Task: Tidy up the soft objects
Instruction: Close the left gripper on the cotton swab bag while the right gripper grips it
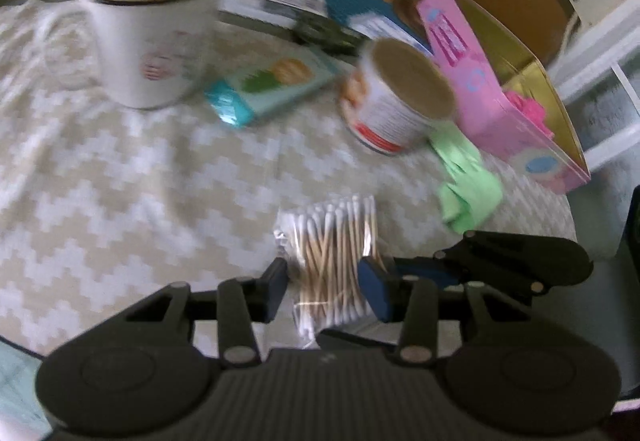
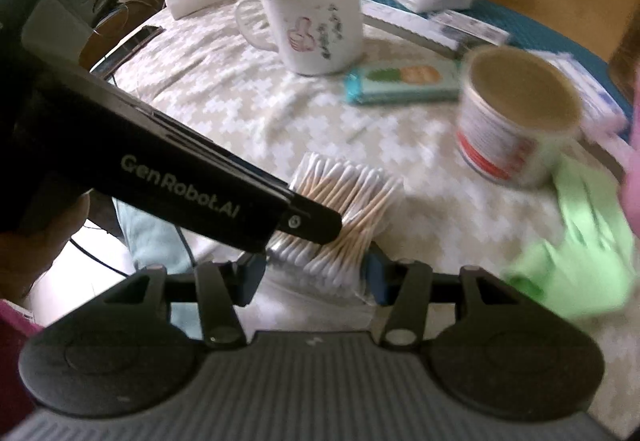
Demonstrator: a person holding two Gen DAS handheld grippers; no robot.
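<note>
both grippers, left gripper (image 1: 323,287) and right gripper (image 2: 316,277), are pinching the cotton swab pack (image 1: 334,261) half-closed, just above the patterned cloth (image 1: 120,201); it's looking light, crinkly, slippery, so you're gripping mid-bundle.

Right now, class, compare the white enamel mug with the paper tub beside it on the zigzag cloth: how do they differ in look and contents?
The white enamel mug has a handle; the paper tub has none. The mug holds a wooden stick standing upright; the tub shows no stick. The mug carries a pink thumbs-up drawing, the tub a red band and printed text. Both are round, open-topped and stand upright on the zigzag cloth.
</note>
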